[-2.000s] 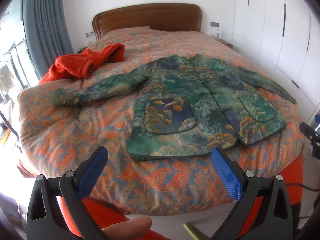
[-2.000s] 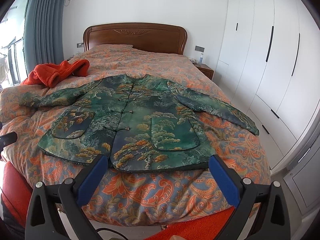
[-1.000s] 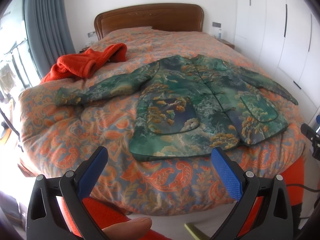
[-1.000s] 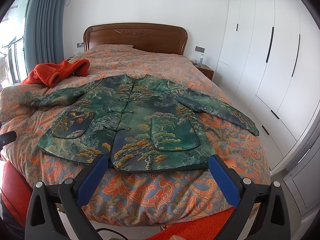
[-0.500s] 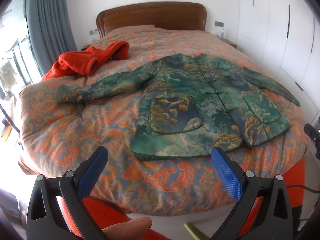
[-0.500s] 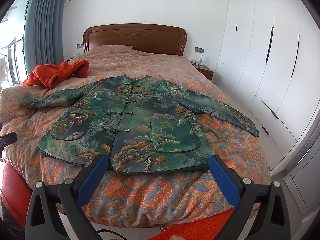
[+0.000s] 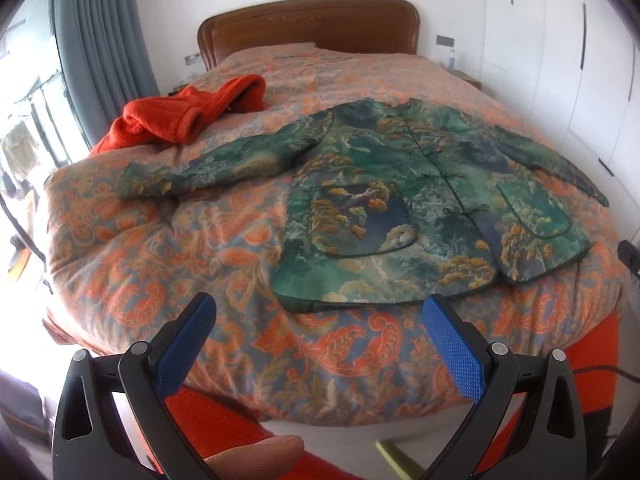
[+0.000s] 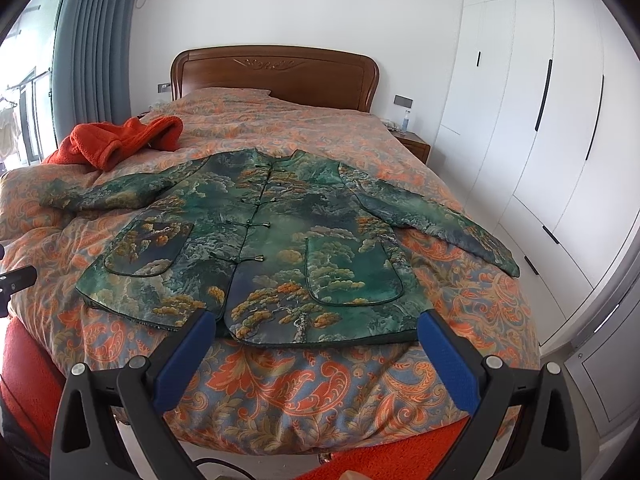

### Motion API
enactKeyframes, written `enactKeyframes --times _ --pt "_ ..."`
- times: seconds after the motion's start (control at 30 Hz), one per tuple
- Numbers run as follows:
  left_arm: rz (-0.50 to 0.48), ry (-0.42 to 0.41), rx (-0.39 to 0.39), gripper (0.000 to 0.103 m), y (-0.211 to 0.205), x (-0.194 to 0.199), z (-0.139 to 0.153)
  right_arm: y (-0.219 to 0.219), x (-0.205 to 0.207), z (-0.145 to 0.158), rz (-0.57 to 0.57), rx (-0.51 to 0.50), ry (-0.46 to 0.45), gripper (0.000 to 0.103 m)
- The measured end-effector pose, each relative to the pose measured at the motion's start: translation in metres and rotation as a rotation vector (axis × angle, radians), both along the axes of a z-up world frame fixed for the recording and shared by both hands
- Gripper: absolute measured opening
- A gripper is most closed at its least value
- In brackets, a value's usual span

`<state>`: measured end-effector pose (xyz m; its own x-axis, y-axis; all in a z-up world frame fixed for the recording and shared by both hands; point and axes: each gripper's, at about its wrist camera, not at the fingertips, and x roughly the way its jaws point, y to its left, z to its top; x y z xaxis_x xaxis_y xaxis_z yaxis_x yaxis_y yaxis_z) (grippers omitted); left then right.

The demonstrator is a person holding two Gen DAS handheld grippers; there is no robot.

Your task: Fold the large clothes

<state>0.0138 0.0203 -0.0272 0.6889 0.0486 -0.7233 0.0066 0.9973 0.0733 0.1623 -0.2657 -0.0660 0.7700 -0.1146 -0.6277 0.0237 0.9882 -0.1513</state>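
Right wrist: green jacket flat on bed.

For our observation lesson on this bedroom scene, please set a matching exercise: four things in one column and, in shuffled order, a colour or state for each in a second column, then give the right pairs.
Things:
1. jacket
2. fleece garment
3. headboard
4. right gripper

States:
A. brown wood, upright at the far end of the bed
B. jaws open, holding nothing
C. green, spread flat with sleeves out
D. orange-red, bunched in a heap

Pairs: 1-C, 2-D, 3-A, 4-B
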Motion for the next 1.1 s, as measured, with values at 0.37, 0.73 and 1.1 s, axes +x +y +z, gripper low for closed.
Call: enactKeyframes --times 0.37,0.73,1.1 --pt "0.004 0.007 0.013 0.103 -0.0002 -0.0011 -0.0007 -0.0017 0.0001 -0.0016 0.009 0.016 0.001 0.103" --pt "0.007 0.021 0.037 0.103 -0.001 0.0025 -0.0016 -0.0012 0.0035 -0.0041 0.012 0.008 0.012 0.103" --pt "0.027 0.028 0.039 0.103 0.0012 0.0035 -0.005 0.0016 0.0044 -0.006 0.022 0.013 0.012 0.103"
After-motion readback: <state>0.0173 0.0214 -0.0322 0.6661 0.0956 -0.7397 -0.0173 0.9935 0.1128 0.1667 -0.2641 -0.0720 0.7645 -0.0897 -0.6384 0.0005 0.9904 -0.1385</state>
